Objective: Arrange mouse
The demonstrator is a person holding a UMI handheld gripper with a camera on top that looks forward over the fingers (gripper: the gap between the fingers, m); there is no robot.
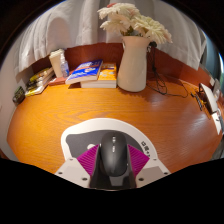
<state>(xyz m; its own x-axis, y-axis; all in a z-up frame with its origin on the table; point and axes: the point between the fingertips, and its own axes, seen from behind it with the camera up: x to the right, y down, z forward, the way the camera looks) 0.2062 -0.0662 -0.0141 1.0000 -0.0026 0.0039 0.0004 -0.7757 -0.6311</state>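
Desk [60, 125]: I see a wide orange-brown wooden top. It stretches from my tool to the far edge, and most of the middle is bare, so I have much open room ahead and to both sides.
Far edge: a white vase [133, 62] with pale flowers stands well beyond the fingers, a little to the right. Left of it lies a stack of books [92, 73], and more books [40, 80] lie further left. Some small things lie to the right of the vase; I cannot tell what they are.
Near edge: the desk ends just under my tool, so I judge there is no room to pull back.
Mouse [114, 155]: dark grey, it sits between the two fingers, and its long axis runs straight ahead along them, toward the vase.
Tool [114, 160]: the purple pads [90, 158] seem to press the mouse on both sides, so I judge the tool holds it, narrow.
Coming move: I think the mouse must go forward onto the bare desk, well apart from the vase and books.
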